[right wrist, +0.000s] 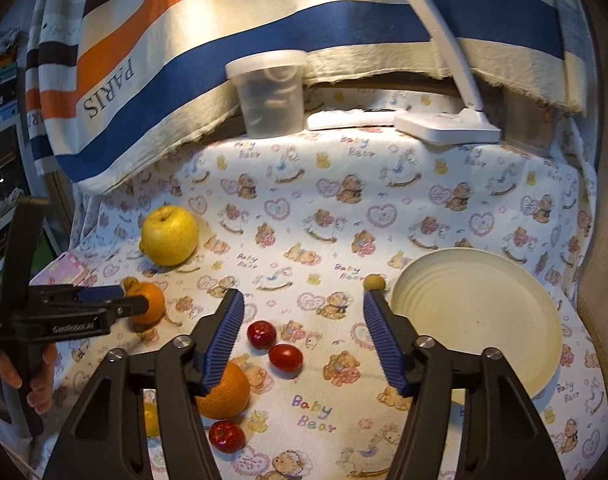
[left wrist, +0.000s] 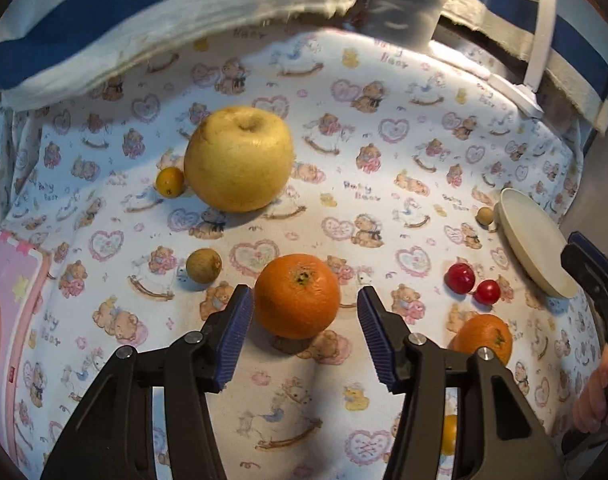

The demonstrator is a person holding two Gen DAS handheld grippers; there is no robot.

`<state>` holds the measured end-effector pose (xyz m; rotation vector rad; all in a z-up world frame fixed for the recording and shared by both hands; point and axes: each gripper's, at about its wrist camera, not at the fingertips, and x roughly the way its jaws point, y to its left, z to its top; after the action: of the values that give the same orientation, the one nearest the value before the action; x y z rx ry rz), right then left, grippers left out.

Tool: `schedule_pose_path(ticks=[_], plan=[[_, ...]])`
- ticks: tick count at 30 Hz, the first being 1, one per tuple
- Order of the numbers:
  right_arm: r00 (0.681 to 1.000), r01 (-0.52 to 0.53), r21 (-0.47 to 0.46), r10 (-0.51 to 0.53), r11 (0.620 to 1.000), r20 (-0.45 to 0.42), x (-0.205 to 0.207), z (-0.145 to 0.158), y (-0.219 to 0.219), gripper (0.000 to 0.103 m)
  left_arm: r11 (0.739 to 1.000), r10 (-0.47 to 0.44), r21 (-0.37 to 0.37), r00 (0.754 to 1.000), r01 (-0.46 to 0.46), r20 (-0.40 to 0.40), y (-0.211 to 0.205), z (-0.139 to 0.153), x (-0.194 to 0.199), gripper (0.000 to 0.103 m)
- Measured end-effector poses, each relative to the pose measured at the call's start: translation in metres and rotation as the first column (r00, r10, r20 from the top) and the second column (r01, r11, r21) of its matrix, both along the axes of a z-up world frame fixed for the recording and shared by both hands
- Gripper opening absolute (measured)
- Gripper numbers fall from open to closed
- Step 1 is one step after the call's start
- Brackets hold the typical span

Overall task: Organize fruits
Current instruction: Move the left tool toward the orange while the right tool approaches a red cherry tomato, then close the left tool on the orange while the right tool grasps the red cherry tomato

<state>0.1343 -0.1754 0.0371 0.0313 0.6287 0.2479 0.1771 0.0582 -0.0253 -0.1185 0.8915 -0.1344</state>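
My left gripper is open, its jaws on either side of an orange on the bear-print cloth, not touching it. That orange and the left gripper also show in the right wrist view. A big yellow apple lies behind, with a small kumquat beside it and a brown longan to the left. My right gripper is open and empty above two red cherry tomatoes. A second orange and a third red fruit lie below its left finger. A cream plate sits at right.
A small tan ball lies by the plate's left rim. A clear plastic tub, a remote and a white desk lamp stand at the back. A pink pad lies at the left edge. A striped towel hangs behind.
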Motion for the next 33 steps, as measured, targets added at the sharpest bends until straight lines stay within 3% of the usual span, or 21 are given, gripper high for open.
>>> schedule_pose_path(ticks=[8,13,18,23,26,29,33], plan=[[0.999,-0.04,-0.011,0.04,0.999,-0.017,-0.002,-0.005,0.009,0.058,1.0,0.01,0.028,1.0,-0.01,-0.018,0.0,-0.01,0.005,0.053],[0.993,-0.06,0.056,0.065,0.997,-0.097,0.007,-0.015,0.005,0.058,1.0,0.018,0.019,1.0,-0.018,-0.016,0.002,-0.011,0.007,0.053],[0.977,-0.089,0.101,0.107,0.991,-0.185,0.018,-0.03,0.007,0.046,1.0,0.015,0.017,0.999,-0.014,-0.053,0.002,-0.017,0.011,0.051],[0.974,-0.085,0.068,0.098,0.994,-0.204,0.021,-0.042,0.014,0.039,1.0,0.009,0.023,0.999,-0.008,-0.046,0.0,-0.017,0.01,0.048],[0.968,-0.08,0.087,0.099,0.993,-0.231,0.026,-0.049,0.013,0.038,0.999,-0.005,0.049,0.999,0.006,-0.036,-0.004,-0.017,0.009,0.048],[0.962,-0.059,0.103,0.084,0.993,-0.26,0.031,-0.053,0.009,0.038,1.0,-0.011,0.008,0.999,0.011,-0.052,-0.002,-0.018,0.009,0.048],[0.953,-0.048,0.17,0.096,0.984,-0.287,0.036,-0.058,0.001,0.038,0.999,0.001,0.048,1.0,0.001,-0.029,-0.003,-0.015,0.007,0.048]])
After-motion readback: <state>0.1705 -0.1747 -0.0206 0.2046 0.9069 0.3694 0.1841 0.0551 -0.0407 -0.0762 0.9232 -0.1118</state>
